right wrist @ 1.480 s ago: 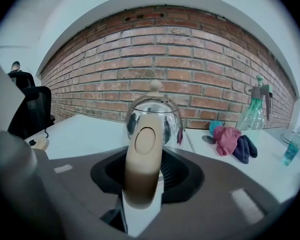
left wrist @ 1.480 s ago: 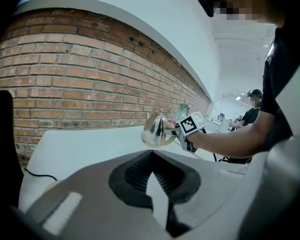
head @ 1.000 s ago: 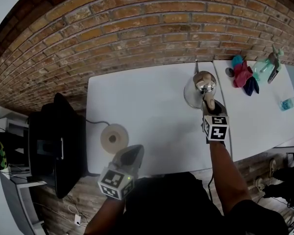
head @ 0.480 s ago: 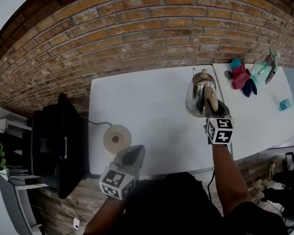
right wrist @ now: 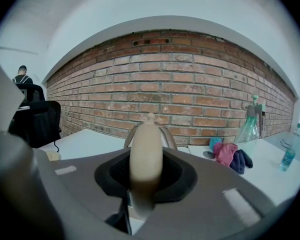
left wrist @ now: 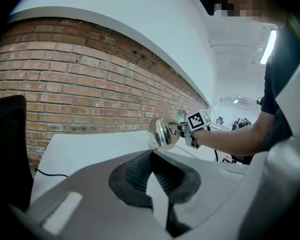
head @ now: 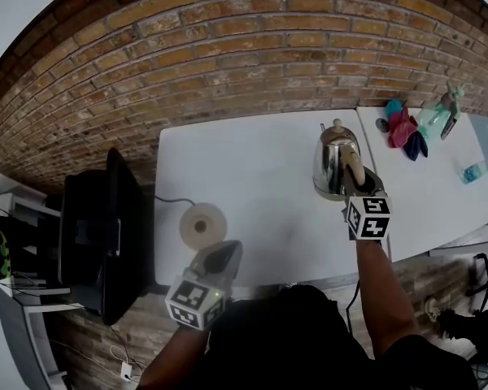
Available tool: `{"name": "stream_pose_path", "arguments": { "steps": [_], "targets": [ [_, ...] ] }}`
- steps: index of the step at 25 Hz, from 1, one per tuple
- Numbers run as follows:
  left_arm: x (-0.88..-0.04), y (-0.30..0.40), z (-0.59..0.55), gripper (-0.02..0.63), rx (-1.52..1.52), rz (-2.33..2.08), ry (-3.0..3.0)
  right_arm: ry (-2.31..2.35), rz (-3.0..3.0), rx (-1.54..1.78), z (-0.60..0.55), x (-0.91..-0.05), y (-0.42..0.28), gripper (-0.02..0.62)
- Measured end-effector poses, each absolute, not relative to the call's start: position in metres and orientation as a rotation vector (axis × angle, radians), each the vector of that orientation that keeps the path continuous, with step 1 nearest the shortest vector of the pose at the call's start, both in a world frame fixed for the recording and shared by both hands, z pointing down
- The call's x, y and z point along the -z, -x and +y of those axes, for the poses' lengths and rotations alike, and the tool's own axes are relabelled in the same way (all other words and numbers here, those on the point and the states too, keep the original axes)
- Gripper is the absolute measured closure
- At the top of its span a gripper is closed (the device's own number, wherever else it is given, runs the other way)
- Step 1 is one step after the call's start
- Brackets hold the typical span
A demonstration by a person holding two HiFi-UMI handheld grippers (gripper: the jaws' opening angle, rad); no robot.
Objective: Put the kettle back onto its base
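We look down on a long white table (head: 252,177) set against a red brick wall (head: 228,55).

The right gripper (head: 354,177) reaches in from 5 o'clock. Its tongs have just been closing and now pinch the cream handle (right wrist: 145,159) of the shiny rounded steel kettle (head: 335,162), which fills the gap between the 2 jaws. The kettle stands upright, its small knob on top. We cannot tell whether its bottom touches the tabletop.

The round cream kettle base (head: 202,226) lies flat near the table's front left corner, bare on top. A thin black cord (head: 169,204) trails from it toward 9 o'clock. The kettle sits at 2 o'clock from the base, well apart from it.

The left gripper (head: 220,254) hangs just beside the base, at its 5 o'clock, over the table's front edge. Its tongs are pressed together at the tips with nothing between them.

At 2 o'clock from the kettle lie a pink cloth (head: 401,126) and a navy cloth (head: 416,143), touching, with a pale green spray bottle (head: 437,114) beside them. A black chair (head: 106,234) stands off the table's left end.
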State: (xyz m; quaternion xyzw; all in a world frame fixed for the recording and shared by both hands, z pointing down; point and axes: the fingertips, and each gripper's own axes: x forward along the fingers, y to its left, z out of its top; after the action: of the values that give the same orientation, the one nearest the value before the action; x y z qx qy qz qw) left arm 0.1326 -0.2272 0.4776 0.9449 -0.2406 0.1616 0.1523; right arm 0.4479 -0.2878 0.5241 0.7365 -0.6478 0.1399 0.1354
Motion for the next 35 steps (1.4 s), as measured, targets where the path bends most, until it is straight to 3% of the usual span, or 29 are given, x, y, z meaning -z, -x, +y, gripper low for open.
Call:
{"name": "stream_pose_path", "arguments": {
  "steps": [35],
  "targets": [
    [-0.468, 0.004, -0.176, 0.606, -0.393, -0.78, -2.673, -2.052, -2.107, -0.359, -0.222, -0.464, -0.268, 0.499]
  ]
}}
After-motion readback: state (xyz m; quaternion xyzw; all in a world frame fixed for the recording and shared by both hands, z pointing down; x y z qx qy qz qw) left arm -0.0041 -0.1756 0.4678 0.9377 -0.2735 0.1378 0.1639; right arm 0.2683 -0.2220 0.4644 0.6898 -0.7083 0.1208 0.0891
